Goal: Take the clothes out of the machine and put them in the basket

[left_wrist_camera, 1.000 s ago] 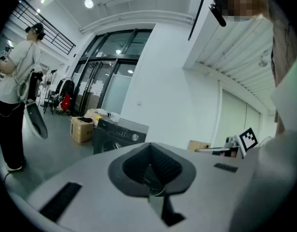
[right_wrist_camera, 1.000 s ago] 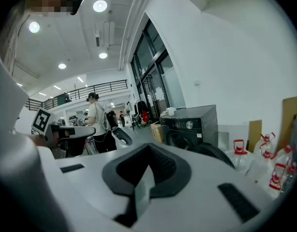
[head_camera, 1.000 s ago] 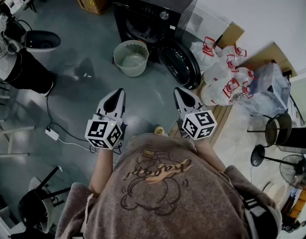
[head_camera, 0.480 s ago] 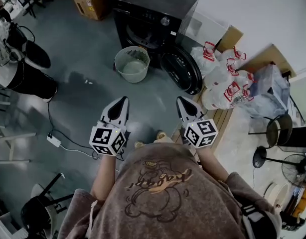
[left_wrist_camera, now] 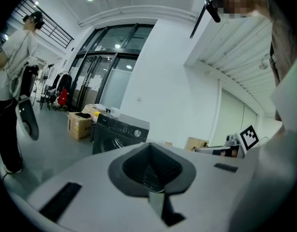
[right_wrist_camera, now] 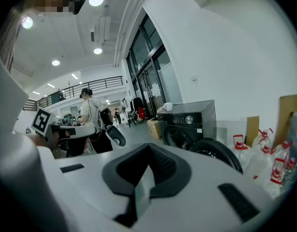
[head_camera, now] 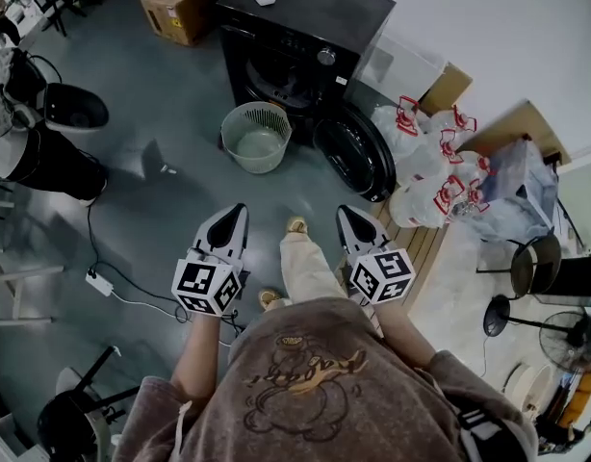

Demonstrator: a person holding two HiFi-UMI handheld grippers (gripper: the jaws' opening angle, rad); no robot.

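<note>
The approach is in hand: left gripper (head_camera: 238, 212) and right gripper (head_camera: 343, 212) carry their fingers closed and empty, well apart from the machine (head_camera: 305, 27), its door (head_camera: 353, 150) open, basket (head_camera: 255, 135) just beside it; clothes inside cannot be seen; next, come nearer and open the fingers; since earlier, a leg (head_camera: 300, 263) stepped forward.

At twelve o'clock from me, the drum (head_camera: 281, 73) of the machine (head_camera: 310, 12) is too dark to tell what lies inside. In my left gripper view, my left gripper (left_wrist_camera: 149, 146) hides the machine's lower half.
</note>
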